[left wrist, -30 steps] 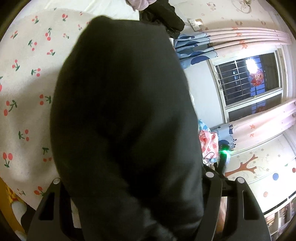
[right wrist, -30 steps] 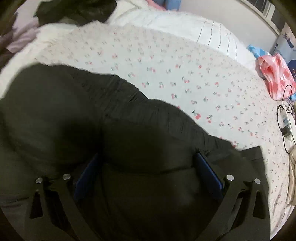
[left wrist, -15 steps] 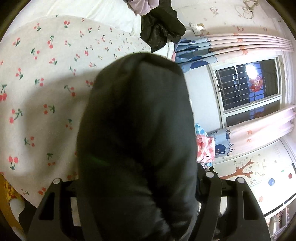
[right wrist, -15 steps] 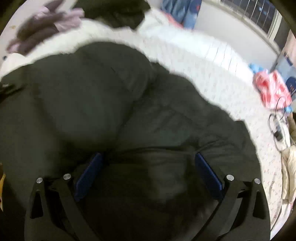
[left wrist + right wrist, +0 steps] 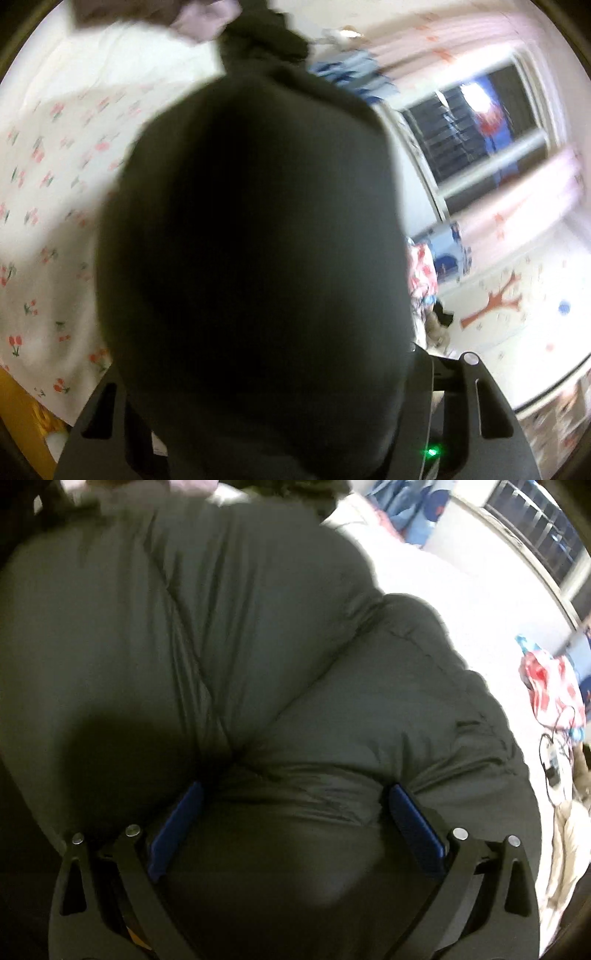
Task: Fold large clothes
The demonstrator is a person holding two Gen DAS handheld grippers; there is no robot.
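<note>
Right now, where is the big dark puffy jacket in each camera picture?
Left wrist view: the dark puffy jacket fills the middle, bulging up from between the left gripper's jaws, hiding most of the cherry-print sheet.
Right wrist view: the jacket covers the left and centre, bunched between the right gripper's blue pads.
Shared landmark: the red and white cloth lies right of the jacket in both.

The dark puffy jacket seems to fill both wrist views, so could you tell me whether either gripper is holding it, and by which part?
Both hold the jacket. The right gripper pinches a padded fold between its blue pads. The left gripper has a bunched end; which part cannot be told.
</note>
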